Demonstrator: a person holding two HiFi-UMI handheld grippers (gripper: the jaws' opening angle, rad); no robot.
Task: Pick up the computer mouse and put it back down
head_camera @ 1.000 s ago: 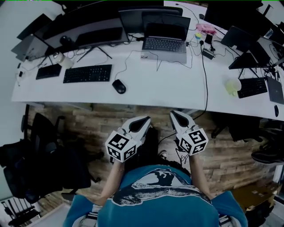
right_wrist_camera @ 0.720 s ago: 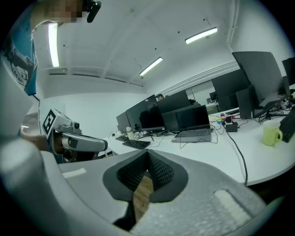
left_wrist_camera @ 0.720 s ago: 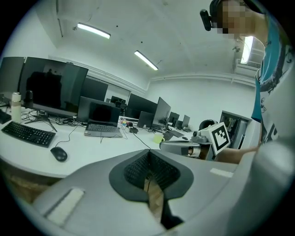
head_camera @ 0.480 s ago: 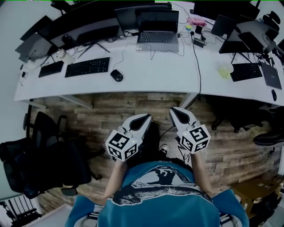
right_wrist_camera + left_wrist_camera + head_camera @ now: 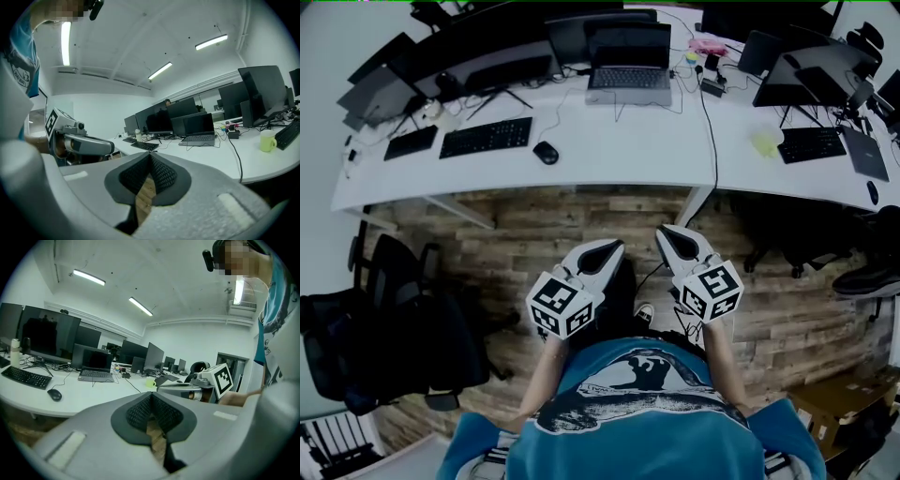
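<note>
A long white worktop (image 5: 628, 164) curves across the top of the head view, above a wood-plank floor (image 5: 572, 225). The computer mouse (image 5: 546, 153), small and black, lies on the worktop's left half. It is just right of a black keyboard (image 5: 486, 137) and well apart from both tongs. An open laptop (image 5: 628, 80) sits behind it and to the right, with dark monitors (image 5: 487, 47) along the back edge. A pale yellow-green mug (image 5: 766, 142) stands further right. A black office chair (image 5: 403, 319) stands on the floor at the left.

The left tongs (image 5: 605, 251) and right tongs (image 5: 673, 240) are held side by side low in the head view, in front of the person's teal shirt (image 5: 647, 412). They are over the floor, short of the worktop's near edge, and both point toward the worktop.

In the left gripper view, the dark ribbed pads meet at the tip, so the tongs are clenched with nothing between them. The mouse shows far off at the left of that view. The right gripper view shows the same: pads pressed together, empty.
</note>
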